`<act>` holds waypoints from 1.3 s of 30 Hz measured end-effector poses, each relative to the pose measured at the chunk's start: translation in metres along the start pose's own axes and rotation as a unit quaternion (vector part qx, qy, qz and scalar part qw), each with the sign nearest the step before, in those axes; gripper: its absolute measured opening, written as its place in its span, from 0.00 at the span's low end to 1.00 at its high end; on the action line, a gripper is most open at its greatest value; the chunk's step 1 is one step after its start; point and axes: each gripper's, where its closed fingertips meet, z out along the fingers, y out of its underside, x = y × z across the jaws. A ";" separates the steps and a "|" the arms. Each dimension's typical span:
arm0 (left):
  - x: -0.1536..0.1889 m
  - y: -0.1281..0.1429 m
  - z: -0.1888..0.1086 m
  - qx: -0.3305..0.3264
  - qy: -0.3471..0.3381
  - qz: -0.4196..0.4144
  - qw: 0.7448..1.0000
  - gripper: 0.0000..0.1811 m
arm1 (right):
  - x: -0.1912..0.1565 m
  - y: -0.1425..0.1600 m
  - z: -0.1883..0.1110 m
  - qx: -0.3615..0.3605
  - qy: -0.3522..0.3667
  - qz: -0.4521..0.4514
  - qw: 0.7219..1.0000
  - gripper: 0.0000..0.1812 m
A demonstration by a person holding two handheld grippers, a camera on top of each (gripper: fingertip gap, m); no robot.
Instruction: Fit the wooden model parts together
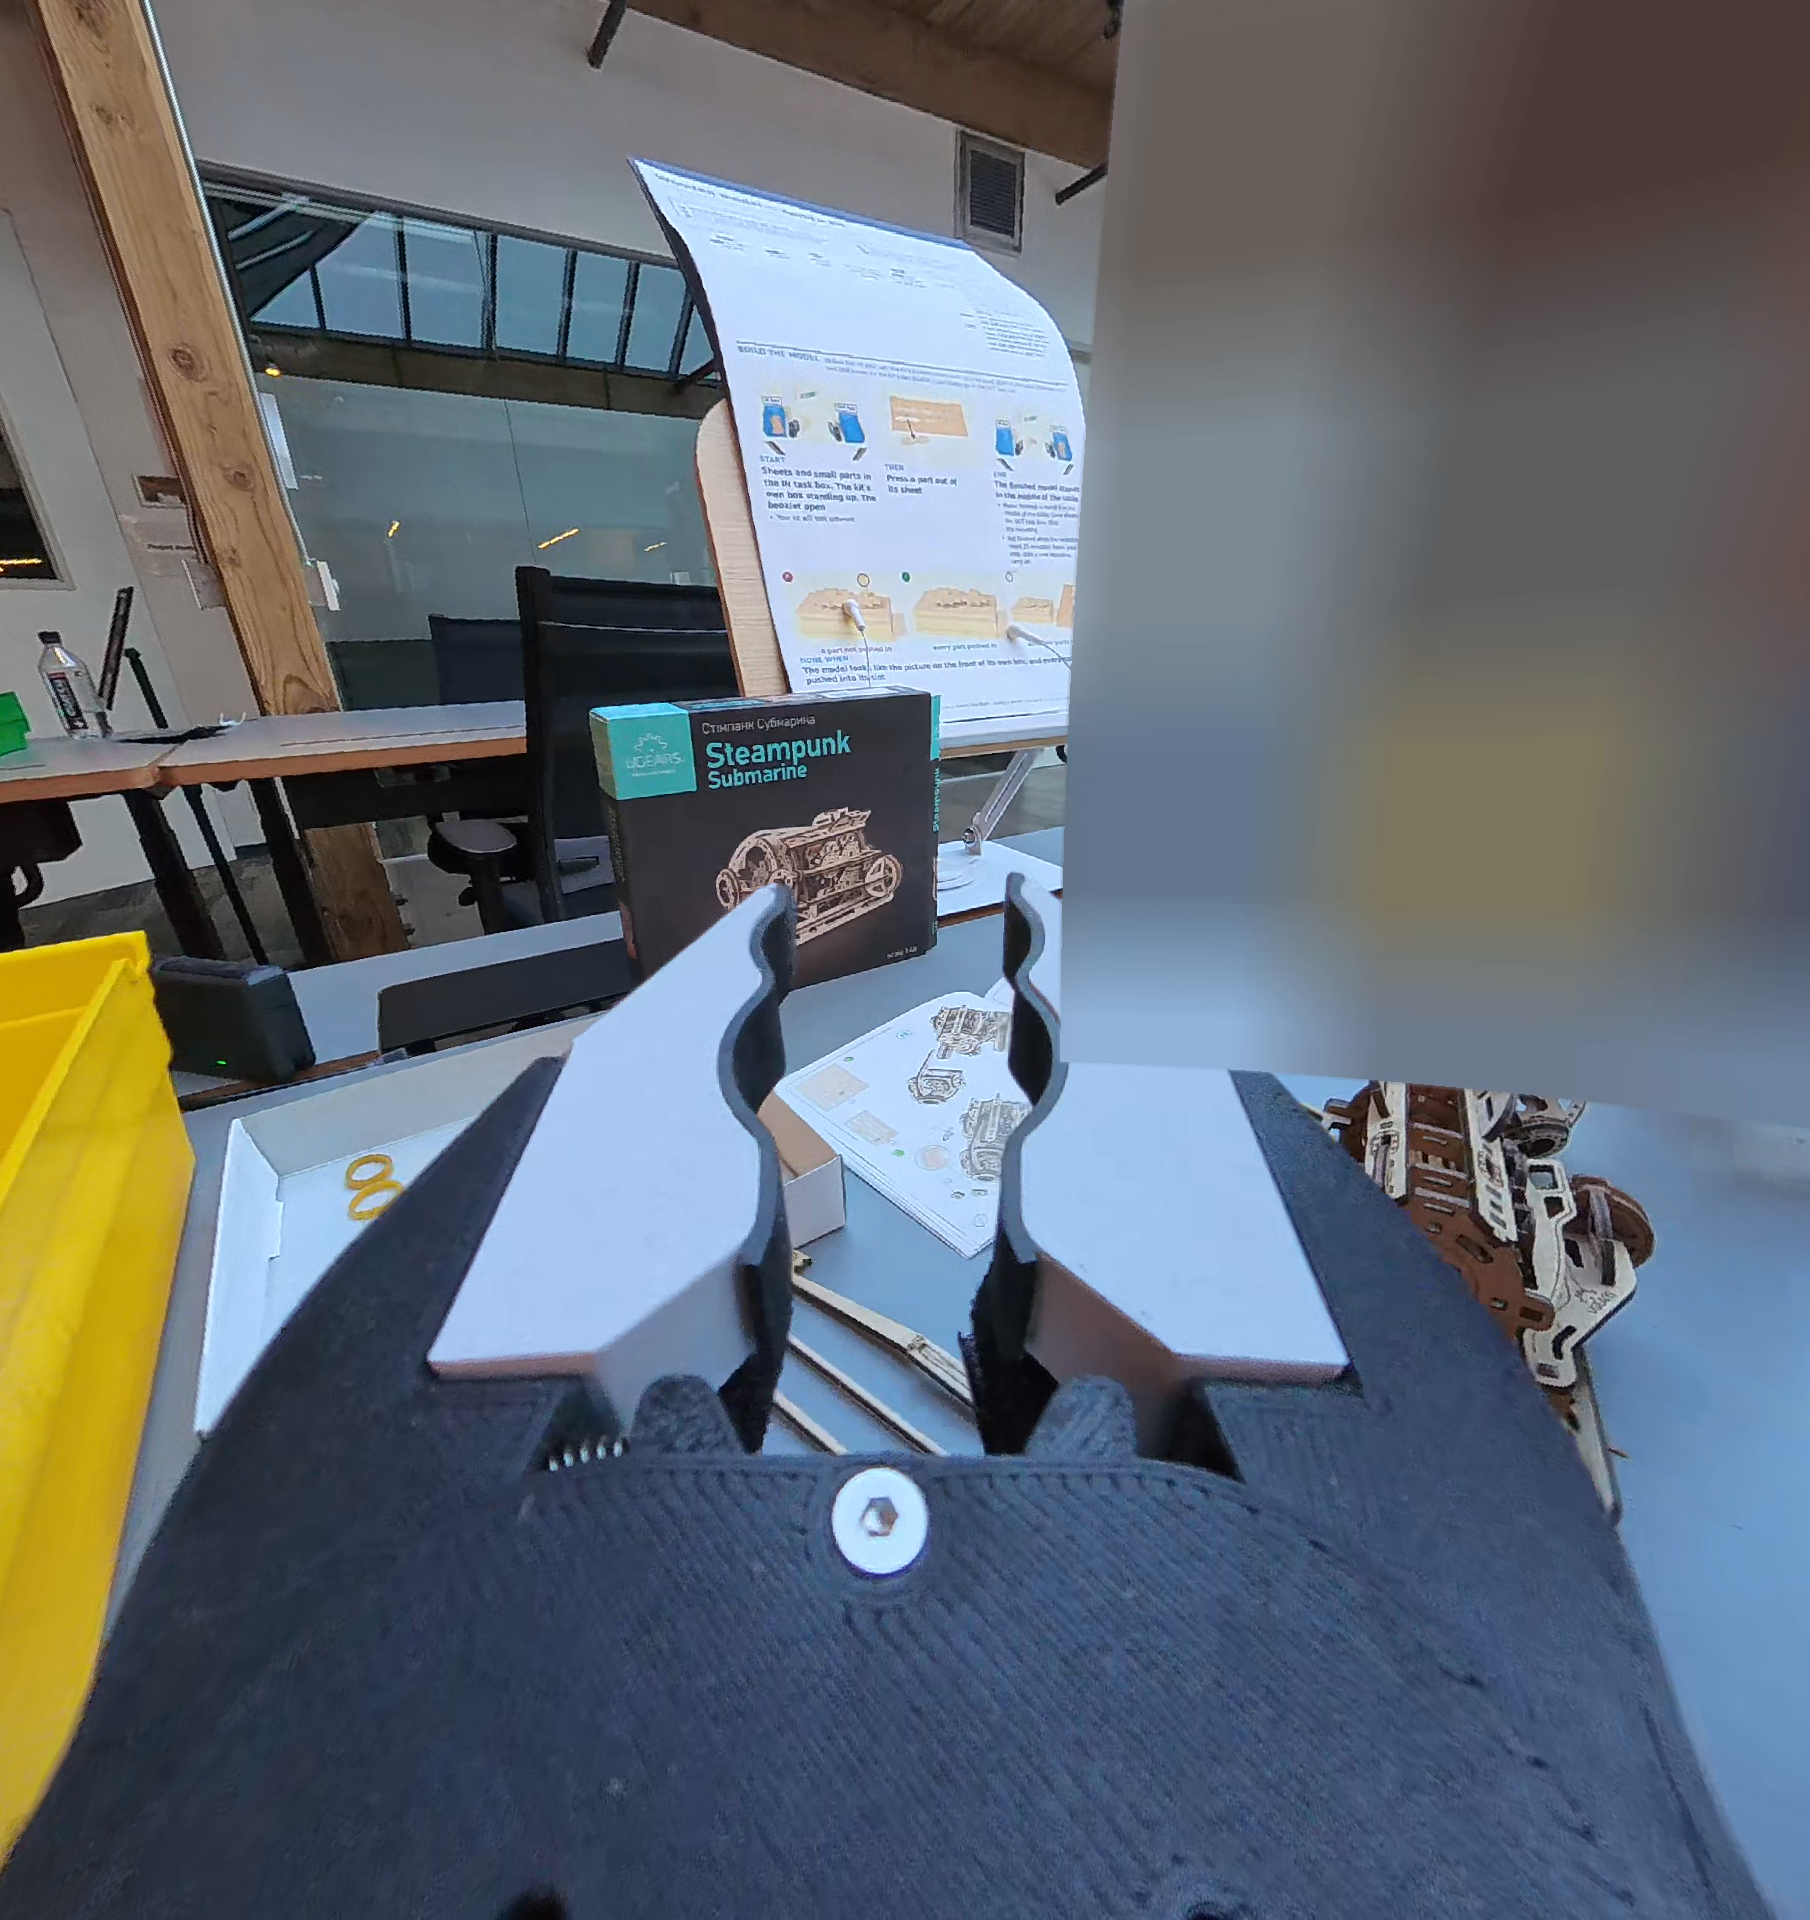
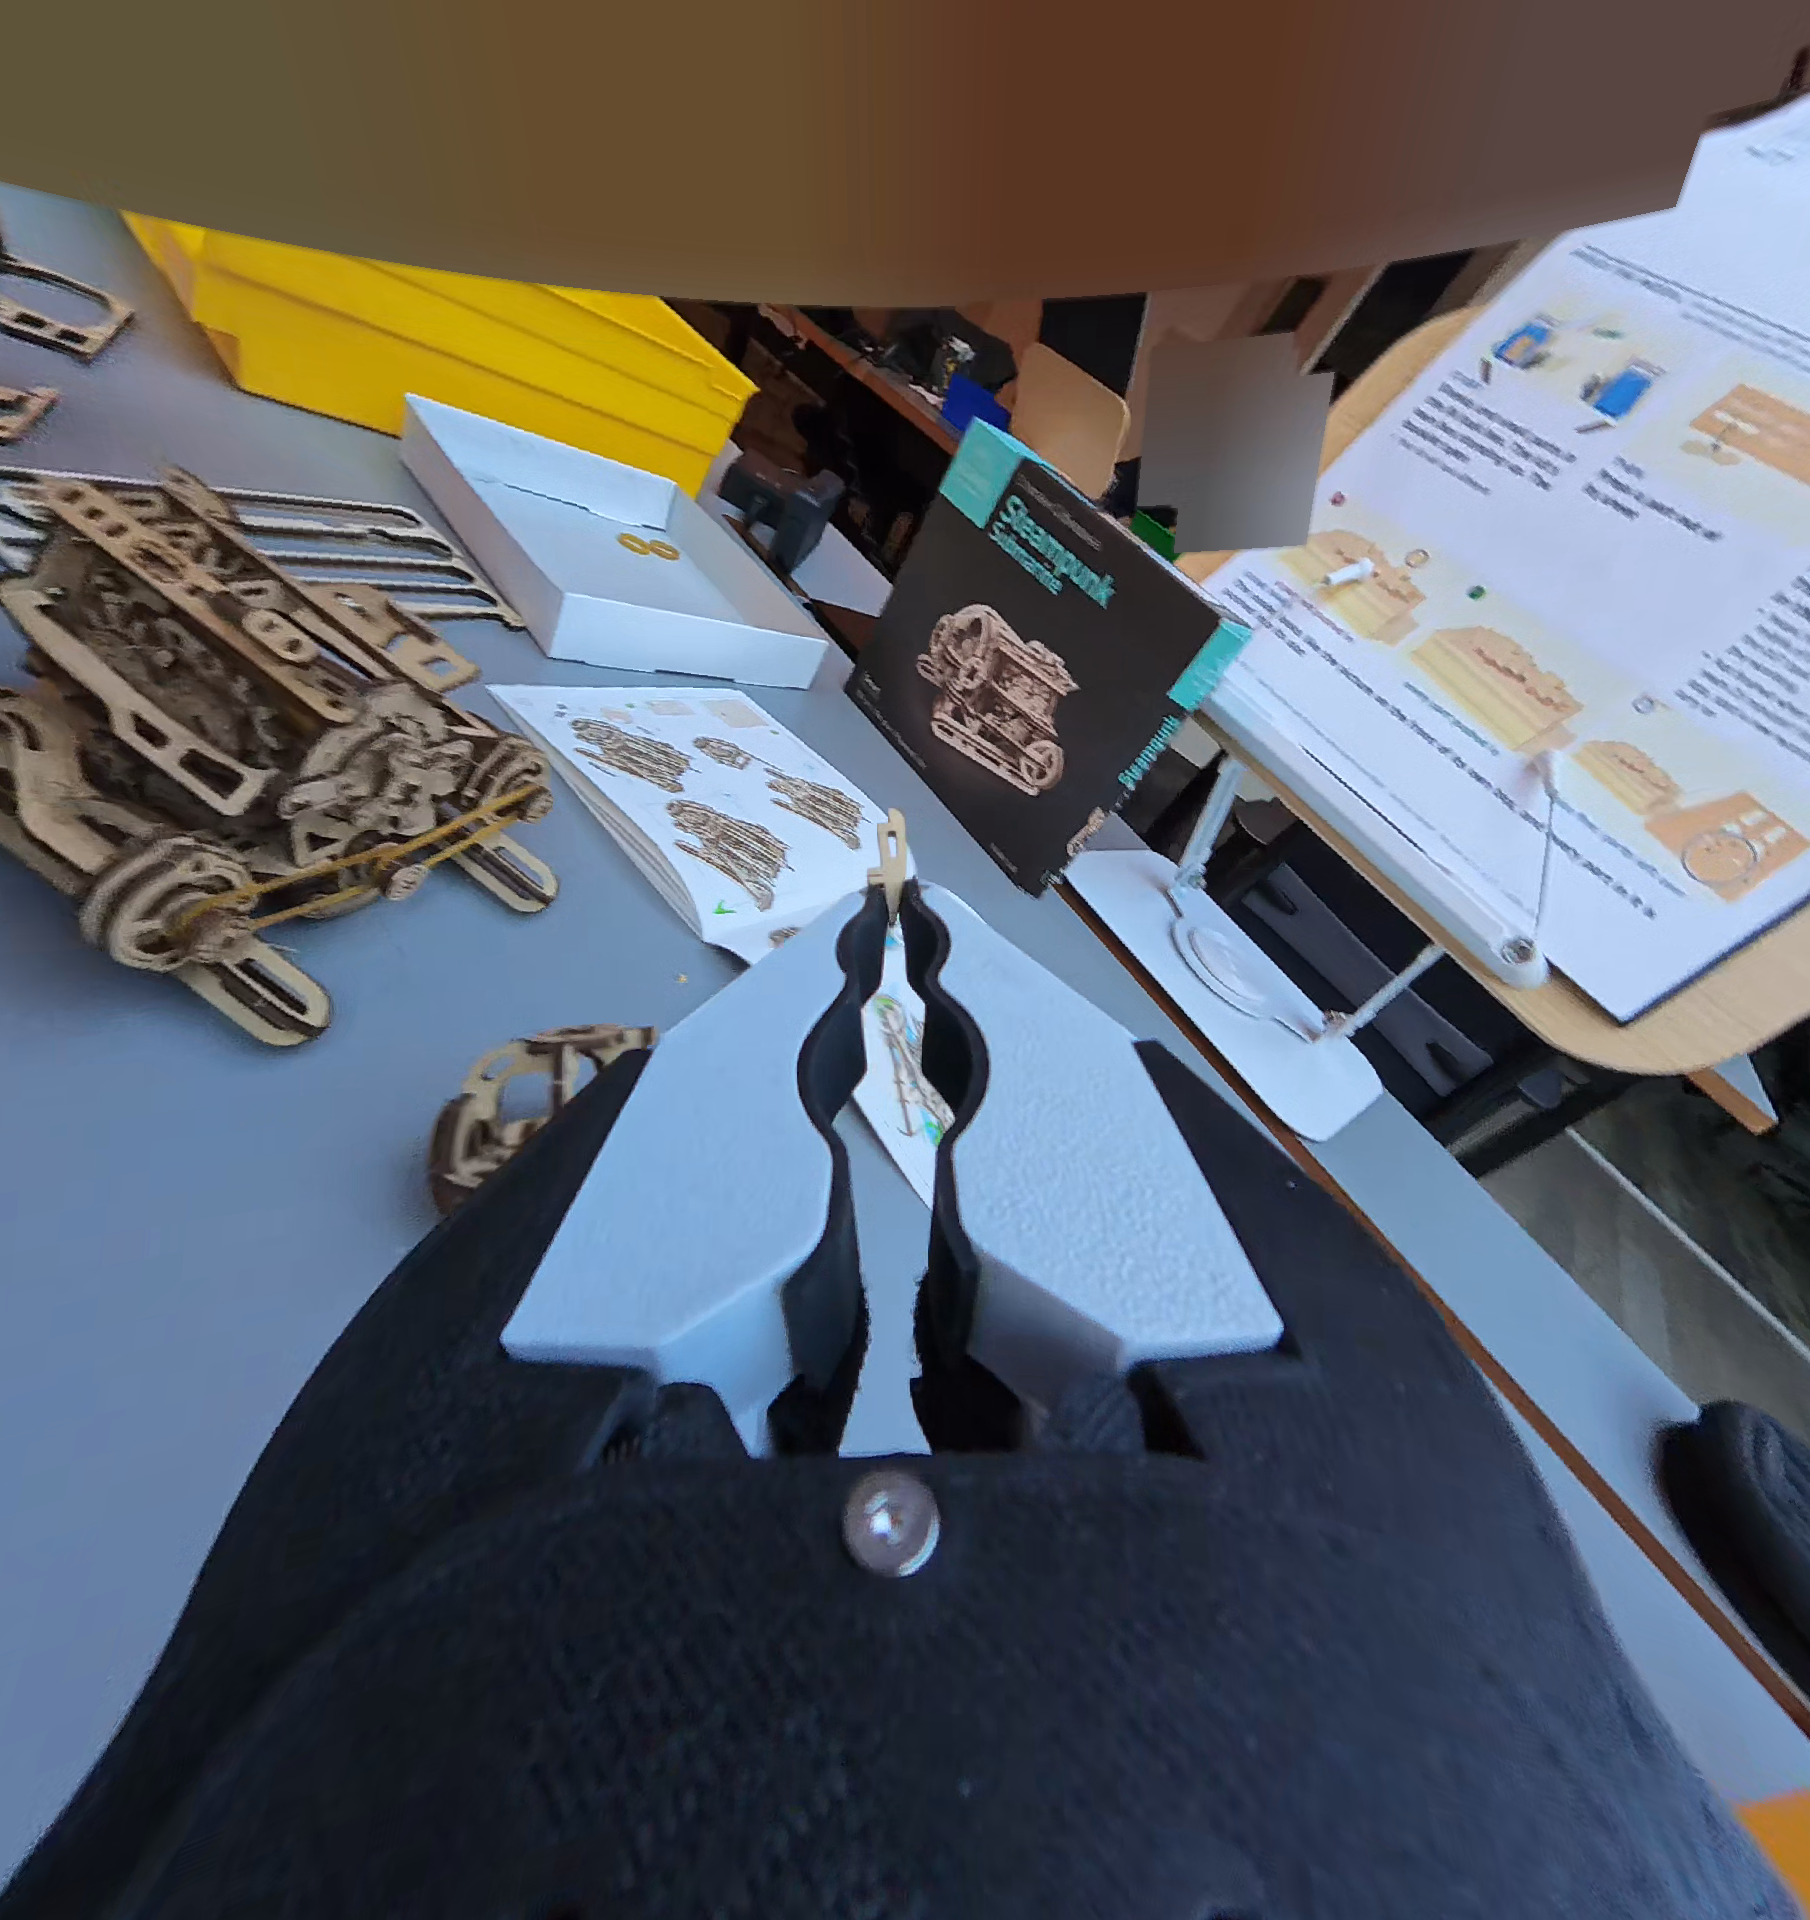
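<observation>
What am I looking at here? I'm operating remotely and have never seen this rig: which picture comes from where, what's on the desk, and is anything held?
There is no robot arm: a person holds two handheld grippers, each with a camera looking along its fingers. In the left wrist view, the left gripper is open and empty, above loose wooden strips. In the right wrist view, the right gripper is shut on a small wooden part. On the grey table lie the half-built wooden model, an open instruction booklet, a white tray with yellow rubber bands, a yellow bin and the upright kit box. An instruction sheet stands on a holder.
</observation>
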 end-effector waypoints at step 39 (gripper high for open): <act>0.043 -0.029 -0.056 -0.028 -0.014 -0.024 0.999 0.15 | -0.070 -0.066 0.094 0.019 -0.232 -0.229 0.945 0.01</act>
